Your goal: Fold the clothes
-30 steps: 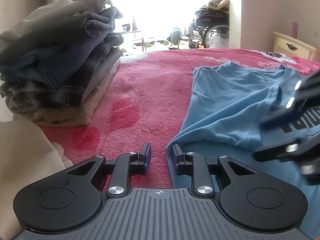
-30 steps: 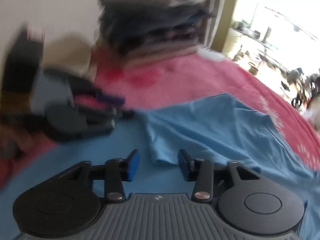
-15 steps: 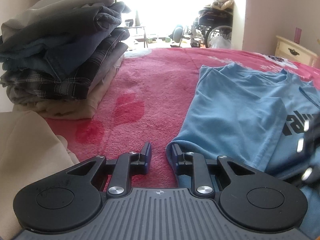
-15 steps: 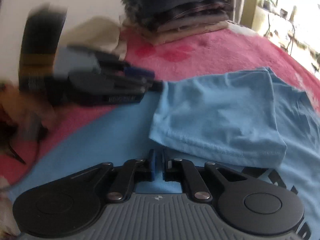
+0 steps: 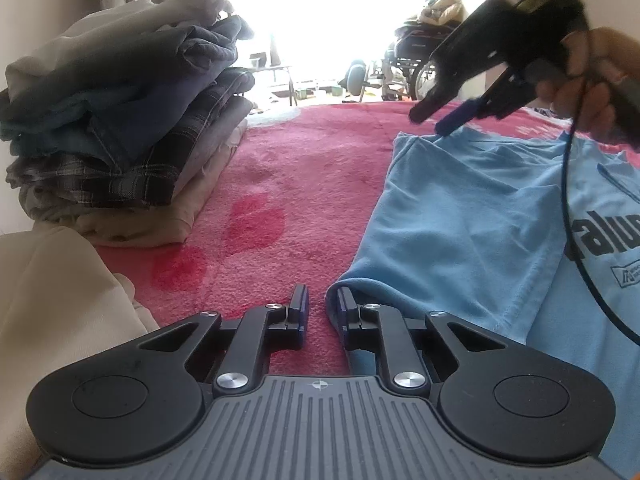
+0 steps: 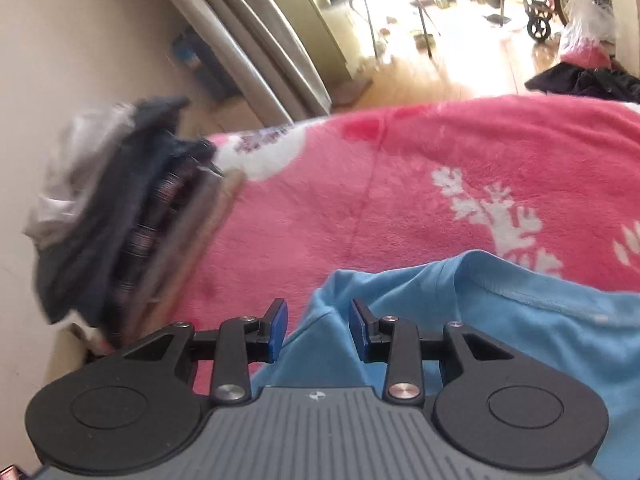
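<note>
Both jaws apart: left gripper (image 5: 319, 312) at blue T-shirt (image 5: 472, 216) hem corner, right gripper (image 6: 318, 326) at shoulder. Pinch both layers w/ even tension, no bunching.

The shirt (image 5: 472, 232) runs off the left view's right edge, its print (image 5: 608, 236) cut mid-word. The stack (image 6: 120, 220) at the blanket's (image 6: 400, 184) left edge is blurred in the right view.
</note>
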`<state>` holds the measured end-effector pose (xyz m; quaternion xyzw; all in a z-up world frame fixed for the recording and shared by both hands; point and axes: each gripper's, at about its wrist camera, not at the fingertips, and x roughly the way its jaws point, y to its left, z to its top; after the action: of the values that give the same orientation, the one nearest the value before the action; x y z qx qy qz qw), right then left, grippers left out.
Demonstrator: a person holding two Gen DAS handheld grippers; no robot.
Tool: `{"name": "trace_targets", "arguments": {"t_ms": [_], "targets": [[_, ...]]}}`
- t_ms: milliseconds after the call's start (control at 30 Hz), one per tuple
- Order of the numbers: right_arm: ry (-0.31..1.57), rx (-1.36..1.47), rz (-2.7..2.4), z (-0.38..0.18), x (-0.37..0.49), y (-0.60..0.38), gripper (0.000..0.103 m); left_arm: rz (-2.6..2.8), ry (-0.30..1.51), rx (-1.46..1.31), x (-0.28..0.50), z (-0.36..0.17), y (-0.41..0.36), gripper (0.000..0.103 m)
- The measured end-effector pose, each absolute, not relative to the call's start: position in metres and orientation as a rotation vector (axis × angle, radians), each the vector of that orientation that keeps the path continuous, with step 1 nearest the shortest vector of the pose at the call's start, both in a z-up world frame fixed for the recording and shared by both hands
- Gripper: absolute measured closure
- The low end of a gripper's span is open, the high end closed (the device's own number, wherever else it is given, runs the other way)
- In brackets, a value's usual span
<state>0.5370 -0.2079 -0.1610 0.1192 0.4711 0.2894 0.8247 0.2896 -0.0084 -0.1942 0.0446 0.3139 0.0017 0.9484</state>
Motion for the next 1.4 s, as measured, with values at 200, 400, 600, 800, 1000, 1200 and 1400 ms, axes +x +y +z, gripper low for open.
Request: {"name": "trace_targets", "arguments": {"t_ms": [200,400,600,800,1000,1200,1400], "targets": [[1.066,0.252,0.642,-0.185,0.545,-0.201,0.065,0.012,0.628,0.102,0.288,-0.196,-0.012,0.090],[1.013,0.246,0.690,-0.179,0.537,-0.200,0.100,0.040,0.621,0.085,0.287,-0.196,-0.013,0.091],[0.946,0.219,0.725,-0.165,0.547,-0.179,0.101,0.081,0.621,0.076,0.284,-0.195,-0.014,0.092],[0.965,0.159,0.706,-0.181,0.564,-0.153,0.100,0.096,0.625,0.083,0.283,-0.197,-0.015,0.092],[1.011,0.228,0.676,-0.196,0.578,-0.154,0.084,0.061,0.623,0.058,0.277,-0.193,-0.006,0.090],[0.871,0.456,0.536,-0.167,0.572,-0.219,0.060,0.067,0.616,-0.003,0.263,-0.175,0.012,0.090],[0.958,0.318,0.771,-0.145,0.539,-0.221,0.067,0.006,0.558,-0.050,0.275,-0.151,0.009,0.090]]}}
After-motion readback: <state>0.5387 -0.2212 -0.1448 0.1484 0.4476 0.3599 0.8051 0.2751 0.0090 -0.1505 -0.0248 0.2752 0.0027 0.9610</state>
